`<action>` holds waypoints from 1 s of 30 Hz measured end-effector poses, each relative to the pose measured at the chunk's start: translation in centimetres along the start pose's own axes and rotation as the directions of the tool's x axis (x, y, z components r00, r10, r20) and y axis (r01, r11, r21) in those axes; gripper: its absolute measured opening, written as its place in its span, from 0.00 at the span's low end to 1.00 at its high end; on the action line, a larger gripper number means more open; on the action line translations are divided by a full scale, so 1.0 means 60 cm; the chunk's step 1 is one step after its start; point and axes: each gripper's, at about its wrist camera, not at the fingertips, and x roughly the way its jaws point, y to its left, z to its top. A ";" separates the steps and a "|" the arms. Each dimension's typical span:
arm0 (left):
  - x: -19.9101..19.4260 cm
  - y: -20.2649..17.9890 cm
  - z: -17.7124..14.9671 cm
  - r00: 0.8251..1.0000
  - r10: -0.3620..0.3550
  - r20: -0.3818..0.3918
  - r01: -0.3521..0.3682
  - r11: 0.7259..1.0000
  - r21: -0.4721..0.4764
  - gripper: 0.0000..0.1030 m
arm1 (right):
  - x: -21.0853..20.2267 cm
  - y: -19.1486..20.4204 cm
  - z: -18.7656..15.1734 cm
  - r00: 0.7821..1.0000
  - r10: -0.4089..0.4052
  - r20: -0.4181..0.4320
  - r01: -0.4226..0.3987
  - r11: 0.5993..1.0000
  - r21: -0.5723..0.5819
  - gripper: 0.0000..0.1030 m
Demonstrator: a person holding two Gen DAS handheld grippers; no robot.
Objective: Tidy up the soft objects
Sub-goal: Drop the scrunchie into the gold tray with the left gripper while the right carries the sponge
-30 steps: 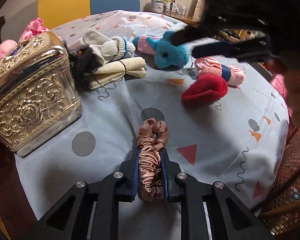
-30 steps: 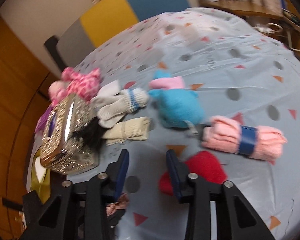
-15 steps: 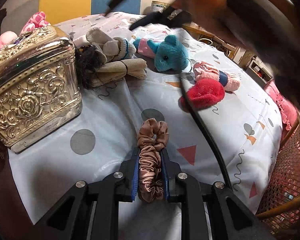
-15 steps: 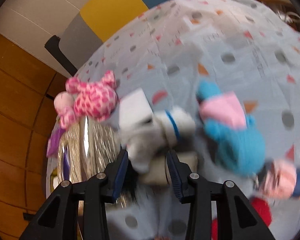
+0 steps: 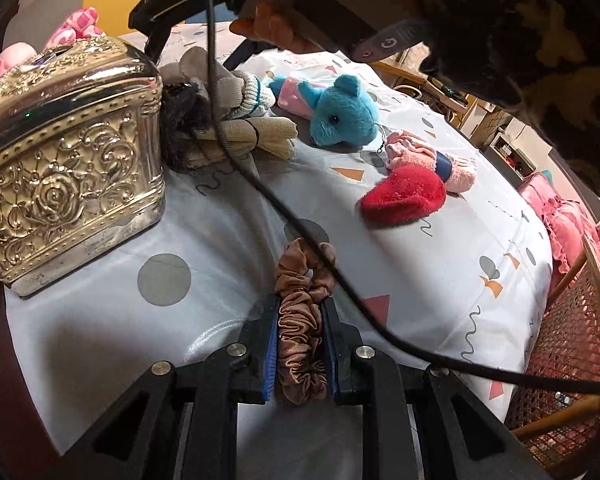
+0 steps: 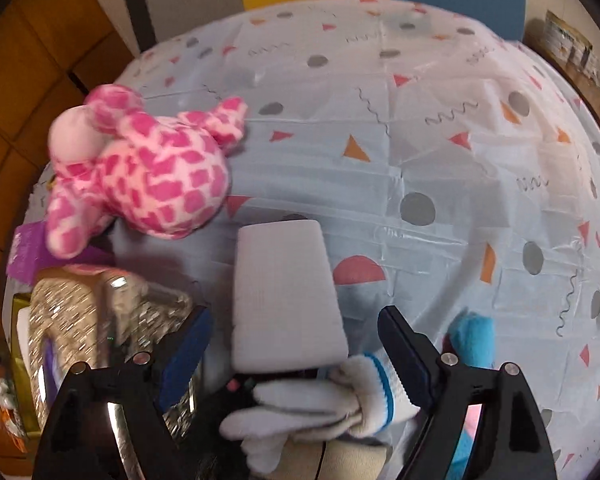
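Observation:
My left gripper [image 5: 299,312] is shut on a brown satin scrunchie [image 5: 302,320] resting on the patterned tablecloth [image 5: 204,240]. My right gripper [image 6: 296,320] is open and hovers above a white rectangular block [image 6: 284,292] and white gloves with a blue band [image 6: 332,404]. The gloves also show in the left wrist view [image 5: 240,88], beside a beige rolled cloth [image 5: 252,136], a blue plush bear [image 5: 340,110], a pink rolled sock [image 5: 428,158] and a red plush piece [image 5: 404,196]. A pink checked plush [image 6: 148,172] lies at the far left.
An ornate gold metal box [image 5: 64,144] stands at the left; it also shows in the right wrist view [image 6: 84,328]. A black fuzzy item [image 5: 180,120] lies against it. A black cable [image 5: 308,240] crosses over the cloth. A wicker chair [image 5: 572,344] stands at the right edge.
My right gripper has moved away over the gloves toward the far left and has opened wider. My left gripper keeps hold of the scrunchie in about the same place.

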 end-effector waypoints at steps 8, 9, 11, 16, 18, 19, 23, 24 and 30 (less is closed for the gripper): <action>0.006 -0.007 0.003 1.000 0.021 0.001 -0.021 1.000 0.008 0.19 | -0.001 -0.011 -0.017 1.000 0.018 0.010 -0.018 1.000 -0.005 0.52; 0.006 -0.008 0.004 1.000 0.024 -0.002 -0.024 1.000 0.008 0.19 | -0.009 -0.015 -0.022 1.000 0.009 0.025 -0.009 1.000 -0.004 0.52; 0.008 -0.008 0.008 1.000 0.026 -0.011 -0.026 1.000 0.002 0.18 | -0.032 -0.030 -0.033 0.998 -0.007 0.064 0.005 1.000 0.020 0.52; 0.018 -0.015 0.036 0.998 0.042 -0.054 -0.043 0.999 -0.011 0.18 | -0.100 -0.101 -0.073 0.985 -0.064 0.161 0.043 0.991 0.130 0.52; 0.022 -0.022 0.057 0.997 0.050 -0.056 -0.050 0.999 -0.008 0.18 | -0.127 -0.129 -0.092 0.978 -0.082 0.190 0.050 0.984 0.170 0.52; 0.022 -0.027 0.067 0.997 0.052 -0.051 -0.052 0.999 -0.001 0.18 | -0.142 -0.144 -0.103 0.975 -0.090 0.205 0.051 0.981 0.189 0.52; 0.014 -0.044 0.118 0.999 0.038 -0.022 -0.038 0.999 0.009 0.18 | -0.206 -0.198 -0.154 0.958 -0.116 0.263 0.040 0.960 0.277 0.52; 0.011 -0.048 0.135 0.999 0.035 -0.011 -0.035 0.999 0.011 0.18 | -0.217 -0.208 -0.163 0.954 -0.118 0.275 0.033 0.955 0.295 0.52; -0.004 -0.036 0.241 0.999 0.044 0.029 -0.043 0.999 -0.017 0.18 | -0.266 -0.243 -0.221 0.928 -0.128 0.349 -0.013 0.927 0.375 0.52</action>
